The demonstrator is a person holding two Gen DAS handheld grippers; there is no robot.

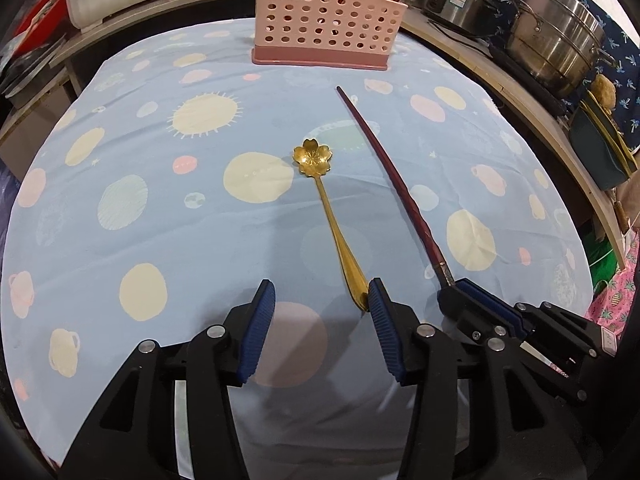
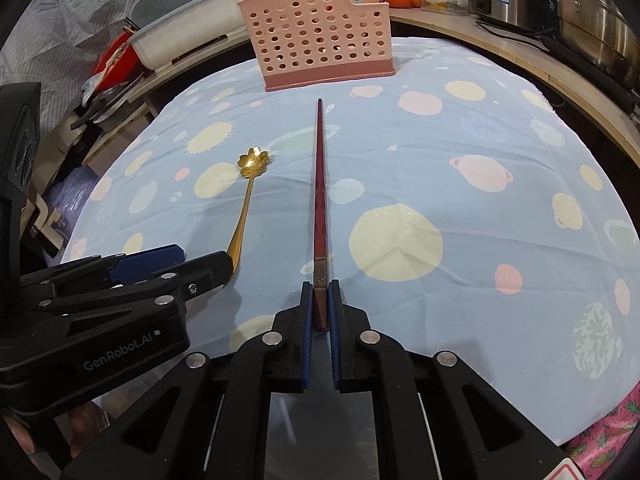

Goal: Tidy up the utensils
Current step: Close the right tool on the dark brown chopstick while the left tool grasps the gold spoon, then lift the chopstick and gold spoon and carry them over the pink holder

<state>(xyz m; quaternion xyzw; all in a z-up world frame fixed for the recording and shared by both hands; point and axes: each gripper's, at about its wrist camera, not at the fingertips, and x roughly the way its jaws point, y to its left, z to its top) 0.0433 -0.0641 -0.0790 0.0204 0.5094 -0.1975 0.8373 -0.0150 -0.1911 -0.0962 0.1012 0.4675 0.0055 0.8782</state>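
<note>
In the left wrist view, the left gripper (image 1: pixel 322 300) has its jaws apart and holds nothing; the tail of the gold spoon (image 1: pixel 328 216) lies on the tablecloth (image 1: pixel 160 216) just beside the right-hand pad, not between the pads. If the jaws close from here, they may only push the handle sideways, because the spoon is off centre. The right gripper (image 1: pixel 472 296) is seen at the side, clamped on the thick end of the red chopsticks (image 1: pixel 394 176). The pink basket (image 1: pixel 320 12) stands at the far edge; what it contains cannot be seen here. In the right wrist view, the right gripper (image 2: pixel 320 300) is closed narrowly on the chopsticks (image 2: pixel 320 184), whose thin tips point toward the basket (image 2: pixel 316 32). Held so near the end, they may swing or slip during lifting. Several chopsticks already stand in the basket's rear compartments.
</note>
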